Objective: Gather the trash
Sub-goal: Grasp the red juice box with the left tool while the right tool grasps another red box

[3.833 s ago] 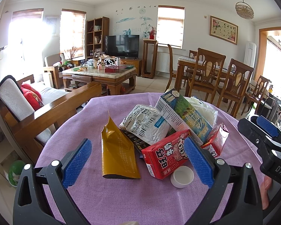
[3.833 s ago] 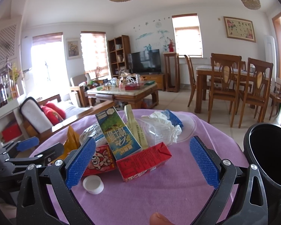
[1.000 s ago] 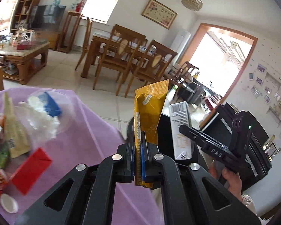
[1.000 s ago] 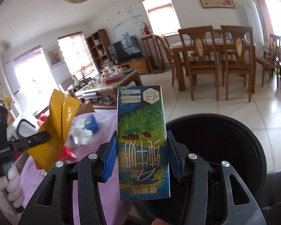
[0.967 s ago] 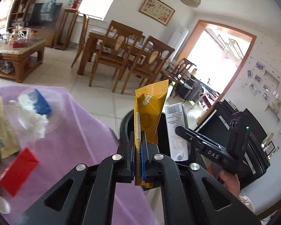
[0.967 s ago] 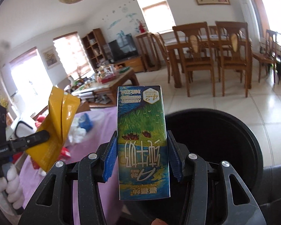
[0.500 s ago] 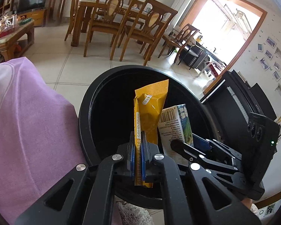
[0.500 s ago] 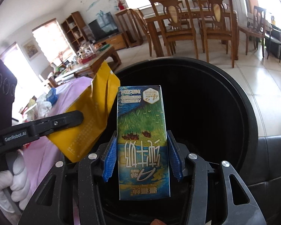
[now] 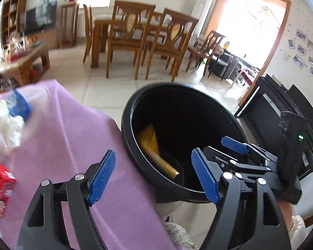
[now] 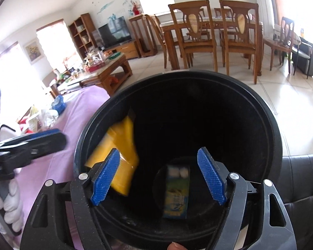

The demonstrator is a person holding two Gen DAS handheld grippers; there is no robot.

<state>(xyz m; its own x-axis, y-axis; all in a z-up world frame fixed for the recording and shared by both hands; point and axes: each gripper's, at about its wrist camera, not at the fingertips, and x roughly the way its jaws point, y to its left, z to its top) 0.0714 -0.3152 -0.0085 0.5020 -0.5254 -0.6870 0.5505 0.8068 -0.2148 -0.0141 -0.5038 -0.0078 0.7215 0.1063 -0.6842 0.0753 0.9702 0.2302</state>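
Around us, dining chairs (image 10: 198,39) at twelve o'clock, purple tablecloth (image 9: 58,145) at nine. Our left gripper (image 9: 154,177) and right gripper (image 10: 158,177) have just been opening, empty; yellow pouch (image 10: 119,158) and carton (image 10: 176,193) inside black bin (image 10: 269,125).

- The black bin (image 10: 267,125) stands just beside the table's edge, its round mouth open.
- A yellow pouch (image 10: 121,156) is inside it, tilted against the inner wall on the table side.
- A blue-and-green milk carton (image 10: 176,191) is low in the bin near the bottom, blurred.
- A red carton (image 9: 0,189), white crumpled plastic (image 9: 5,129) and a blue wrapper (image 9: 19,104) lie on the table's purple cloth (image 9: 73,137).
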